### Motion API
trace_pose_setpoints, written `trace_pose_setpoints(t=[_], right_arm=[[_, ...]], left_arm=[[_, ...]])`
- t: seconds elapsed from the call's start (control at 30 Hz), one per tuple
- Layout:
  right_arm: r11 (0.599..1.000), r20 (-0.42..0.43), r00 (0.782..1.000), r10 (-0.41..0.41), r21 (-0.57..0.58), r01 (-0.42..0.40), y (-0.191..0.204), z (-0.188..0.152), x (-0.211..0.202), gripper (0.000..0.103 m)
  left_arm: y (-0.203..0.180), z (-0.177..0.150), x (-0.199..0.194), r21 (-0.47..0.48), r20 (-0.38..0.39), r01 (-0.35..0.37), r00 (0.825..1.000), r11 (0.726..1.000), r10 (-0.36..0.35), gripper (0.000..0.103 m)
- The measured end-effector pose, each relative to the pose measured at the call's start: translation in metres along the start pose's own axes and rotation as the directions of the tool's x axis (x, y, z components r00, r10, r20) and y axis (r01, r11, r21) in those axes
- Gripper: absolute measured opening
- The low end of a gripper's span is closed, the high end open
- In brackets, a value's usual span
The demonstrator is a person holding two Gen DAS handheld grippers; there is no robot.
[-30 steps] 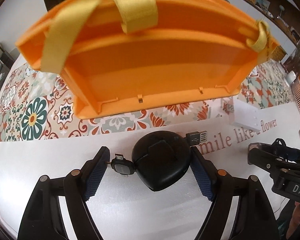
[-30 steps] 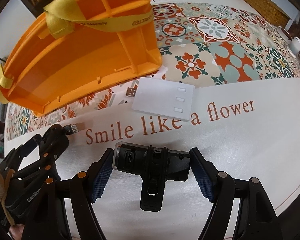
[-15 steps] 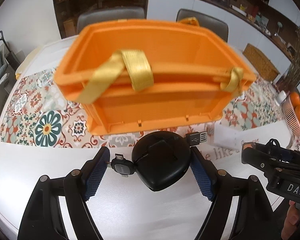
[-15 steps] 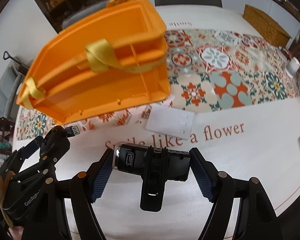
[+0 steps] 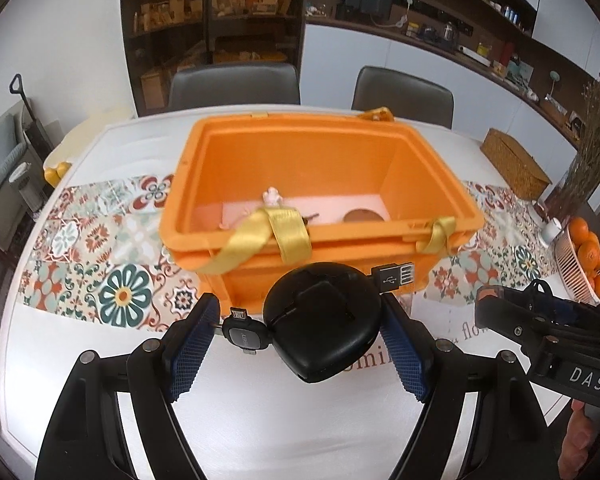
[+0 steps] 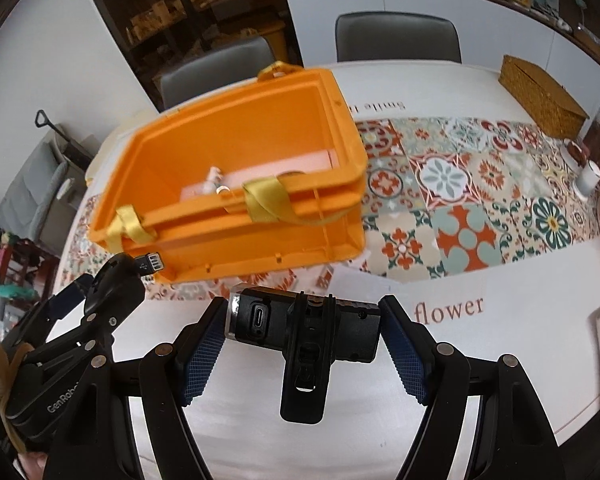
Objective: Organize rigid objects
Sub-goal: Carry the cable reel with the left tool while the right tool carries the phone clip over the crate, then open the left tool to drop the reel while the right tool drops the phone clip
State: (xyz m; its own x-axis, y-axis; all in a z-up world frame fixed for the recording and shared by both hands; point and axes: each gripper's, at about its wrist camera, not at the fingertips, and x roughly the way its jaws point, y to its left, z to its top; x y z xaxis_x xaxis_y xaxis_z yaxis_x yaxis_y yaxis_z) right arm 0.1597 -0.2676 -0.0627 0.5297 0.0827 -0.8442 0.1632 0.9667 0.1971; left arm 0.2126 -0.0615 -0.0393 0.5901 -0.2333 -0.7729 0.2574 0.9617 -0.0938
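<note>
Bin ahead of both loaded grippers

Left gripper [image 5: 296, 340]: fingers spread wide, pinching a black retractable cable reel [image 5: 322, 326] across its round body. One blue pad bears on the reel's right edge; on the other side the small micro-USB plug [image 5: 241, 326] sits between reel and pad. USB-A plug [image 5: 394, 278] sticks out toward the upper right, free of the pads.

Right gripper [image 6: 302, 342]: fingers likewise spread, clamping a black cylindrical device with a clip [image 6: 306, 330] end to end. Long axis runs straight across from pad to pad; USB-C port faces the camera near its left end; clip hangs down toward the wrist.

Orange storage bin [image 5: 320, 200]: open top, yellow strap [image 5: 268, 234] draped over the near rim. Stands on the patterned table runner [image 5: 112, 248], directly ahead of the left gripper; in the right wrist view it lies ahead and to the left. A pink sheet, a round brownish piece and some small pale bits lie on its floor; I cannot identify them.

Key relation: both held items sit on the near side of the bin's front wall, roughly level with or below its rim in the views. Left gripper is squarely in line with the opening; the right must cross leftward. Judgement: each load needs to clear the near rim and the strap before release, and the two grippers, close side by side, risk crowding at the opening.

White flat card [image 6: 362, 286] lies on the table beyond the right gripper, not yet stowed.
</note>
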Motion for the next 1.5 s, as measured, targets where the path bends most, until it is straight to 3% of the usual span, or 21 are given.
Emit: trace_pose_setpoints(t=[0.73,1.2,1.5], right_arm=[[0.997,0.128,0.991,0.05,-0.056,-0.043,0.025,0.051,-0.028,0.076],[0.996,0.156,0.987,0.036,-0.088,-0.022,0.033,0.1,-0.013,0.075],[0.996,0.113,0.993,0.033,-0.091,-0.022,0.037,0.13,0.016,0.075]], left_arm=[[0.003,0.057,-0.025,0.023,0.113,-0.036,0.993,0.999,0.034,0.08],[0.005,0.093,-0.002,0.029,0.101,-0.037,0.994,0.999,0.034,0.08],[0.012,0.116,0.025,0.036,0.074,-0.066,0.995,0.997,0.064,0.08]])
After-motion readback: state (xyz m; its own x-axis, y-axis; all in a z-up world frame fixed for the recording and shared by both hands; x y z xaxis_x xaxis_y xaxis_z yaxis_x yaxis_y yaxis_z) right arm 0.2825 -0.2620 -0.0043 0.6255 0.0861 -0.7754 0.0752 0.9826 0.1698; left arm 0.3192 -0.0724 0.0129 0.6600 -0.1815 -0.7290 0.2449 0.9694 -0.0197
